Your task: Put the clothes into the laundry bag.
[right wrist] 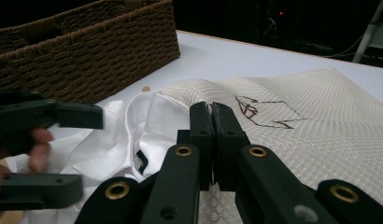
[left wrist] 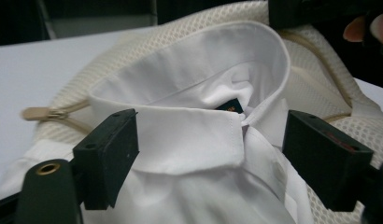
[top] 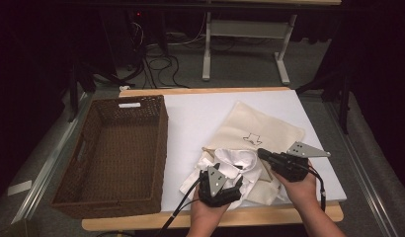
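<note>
A white collared shirt (top: 237,160) lies half inside a cream mesh bag (top: 255,126) with a small dark drawing on it, near the table's front edge. My left gripper (top: 229,183) is open at the shirt's near side. In the left gripper view its jaws (left wrist: 213,154) stand wide on either side of the folded collar (left wrist: 194,135), not pressing it. My right gripper (top: 262,153) is shut on the bag's opening edge just right of the collar. In the right gripper view the closed jaws (right wrist: 211,126) pinch the mesh (right wrist: 297,140) beside the shirt (right wrist: 110,144).
A deep brown wicker basket (top: 161,148) stands on the left of the white table top (top: 200,113), with nothing inside it. The bag's zipper pull (left wrist: 45,113) lies left of the collar. Cables and a desk frame are on the floor beyond the table.
</note>
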`<action>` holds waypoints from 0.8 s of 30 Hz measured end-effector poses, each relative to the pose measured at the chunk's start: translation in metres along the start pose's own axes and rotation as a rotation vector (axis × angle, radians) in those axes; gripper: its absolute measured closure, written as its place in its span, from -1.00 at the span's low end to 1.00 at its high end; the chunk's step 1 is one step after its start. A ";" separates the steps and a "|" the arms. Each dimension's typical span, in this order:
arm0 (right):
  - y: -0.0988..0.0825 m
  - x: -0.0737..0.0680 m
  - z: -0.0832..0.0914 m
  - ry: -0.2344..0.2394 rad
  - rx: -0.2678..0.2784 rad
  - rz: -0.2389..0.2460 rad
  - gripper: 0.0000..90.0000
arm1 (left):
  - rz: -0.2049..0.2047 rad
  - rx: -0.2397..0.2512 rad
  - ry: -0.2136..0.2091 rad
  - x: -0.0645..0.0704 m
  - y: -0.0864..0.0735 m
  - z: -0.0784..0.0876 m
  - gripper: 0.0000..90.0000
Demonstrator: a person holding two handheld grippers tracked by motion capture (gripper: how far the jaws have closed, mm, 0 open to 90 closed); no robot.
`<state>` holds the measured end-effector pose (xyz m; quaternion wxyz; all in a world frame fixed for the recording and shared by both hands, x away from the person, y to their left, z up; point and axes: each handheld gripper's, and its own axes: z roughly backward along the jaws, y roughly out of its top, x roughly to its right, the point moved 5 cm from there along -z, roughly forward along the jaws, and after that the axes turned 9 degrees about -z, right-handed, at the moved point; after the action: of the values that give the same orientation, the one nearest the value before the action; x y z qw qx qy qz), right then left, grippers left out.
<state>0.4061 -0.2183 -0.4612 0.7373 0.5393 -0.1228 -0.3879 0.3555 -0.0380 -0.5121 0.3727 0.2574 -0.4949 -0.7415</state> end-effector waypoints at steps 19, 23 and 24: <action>0.000 -0.002 0.001 0.008 0.006 0.007 0.98 | -0.057 -0.003 -0.074 0.000 0.000 0.002 -0.57; -0.001 -0.002 0.002 0.005 0.003 0.011 0.98 | -0.062 -0.003 -0.071 -0.008 -0.006 0.022 -0.59; -0.001 -0.002 0.002 0.004 0.005 0.011 0.98 | -0.059 -0.006 -0.074 -0.010 -0.008 0.026 -0.59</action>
<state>0.4031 -0.2184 -0.4614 0.7384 0.5412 -0.1250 -0.3825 0.3387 -0.0140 -0.5098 0.3329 0.2432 -0.4983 -0.7627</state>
